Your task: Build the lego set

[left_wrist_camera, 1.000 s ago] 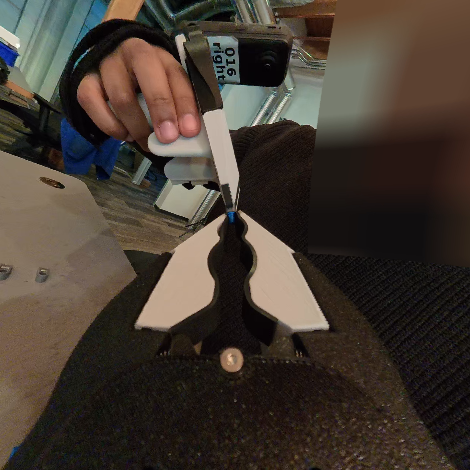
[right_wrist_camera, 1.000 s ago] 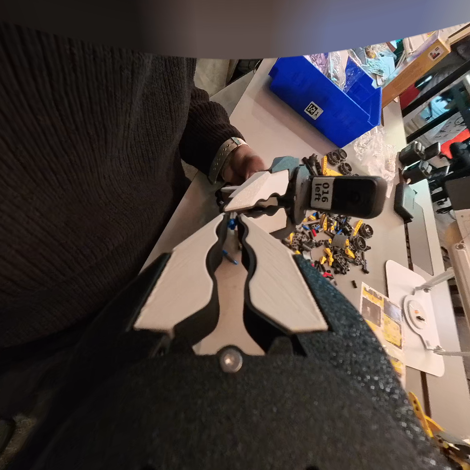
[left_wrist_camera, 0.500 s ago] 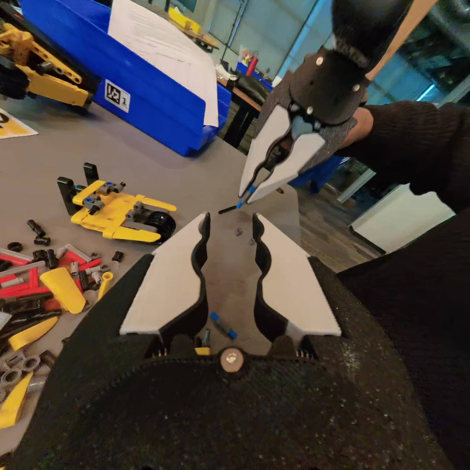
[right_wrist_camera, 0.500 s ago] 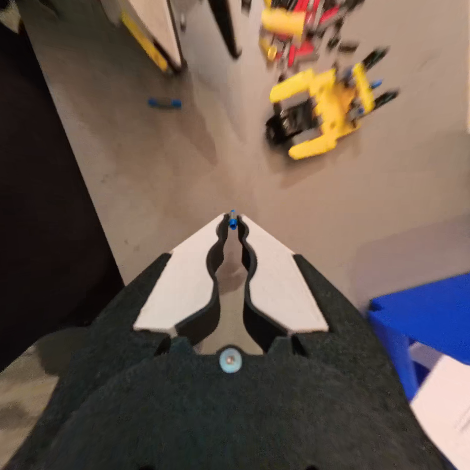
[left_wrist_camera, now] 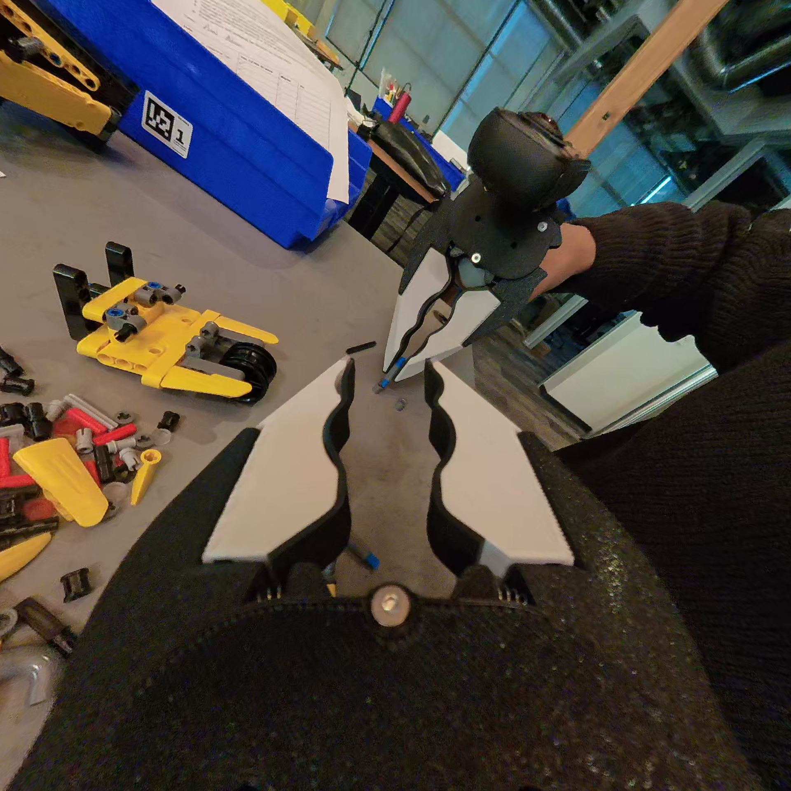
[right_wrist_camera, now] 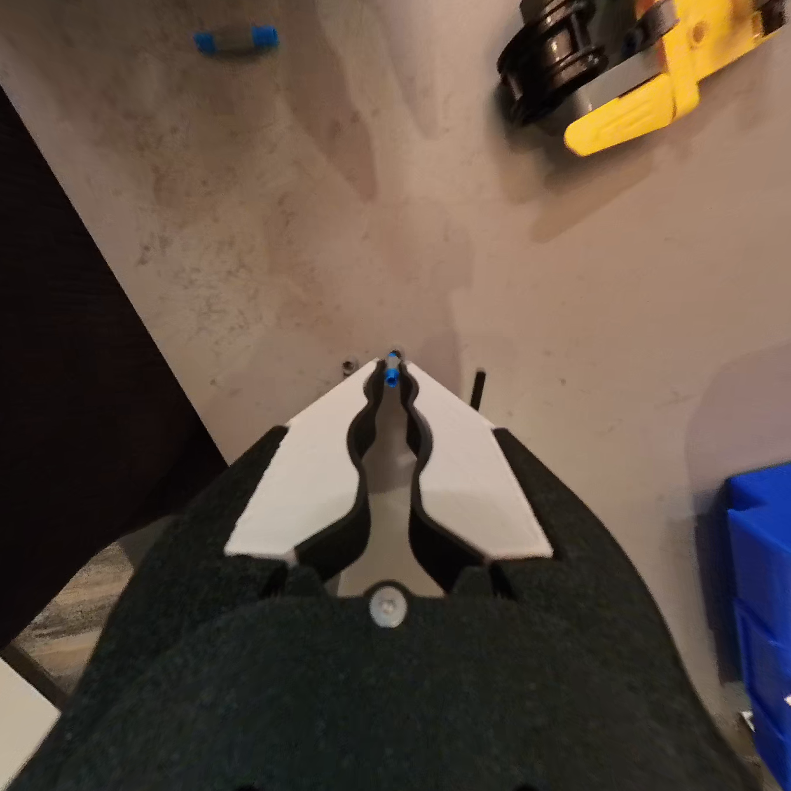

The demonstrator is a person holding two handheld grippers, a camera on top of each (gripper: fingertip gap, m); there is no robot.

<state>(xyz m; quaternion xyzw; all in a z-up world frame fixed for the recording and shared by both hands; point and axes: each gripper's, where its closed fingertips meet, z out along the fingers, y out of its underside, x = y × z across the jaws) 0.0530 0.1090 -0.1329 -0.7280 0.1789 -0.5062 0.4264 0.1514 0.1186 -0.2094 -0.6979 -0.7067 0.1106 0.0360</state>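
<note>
My right gripper (right_wrist_camera: 391,364) is shut on a small blue and grey pin (right_wrist_camera: 391,373) and points it down at the grey table (right_wrist_camera: 428,257). In the left wrist view the right gripper (left_wrist_camera: 396,370) holds the pin (left_wrist_camera: 387,379) with its lower end at or just above the table surface. My left gripper (left_wrist_camera: 389,368) is open and empty, its fingertips on either side of that pin but nearer the camera. A second blue pin (left_wrist_camera: 364,556) lies on the table under the left gripper; it also shows in the right wrist view (right_wrist_camera: 235,40).
A yellow brick assembly with a black wheel (left_wrist_camera: 171,342) (right_wrist_camera: 599,85) sits left of the grippers. A short black axle (left_wrist_camera: 361,347) (right_wrist_camera: 479,387) and a small grey bush (left_wrist_camera: 400,403) lie by the pin. Loose bricks (left_wrist_camera: 64,449) lie left. A blue bin (left_wrist_camera: 214,128) stands behind. The table edge runs close on the right. About 12 cm separates my left fingertips from my right.
One second ago both grippers held the pin together near the person's chest. The left gripper has let go and opened. The right gripper has carried the pin down to the table.
</note>
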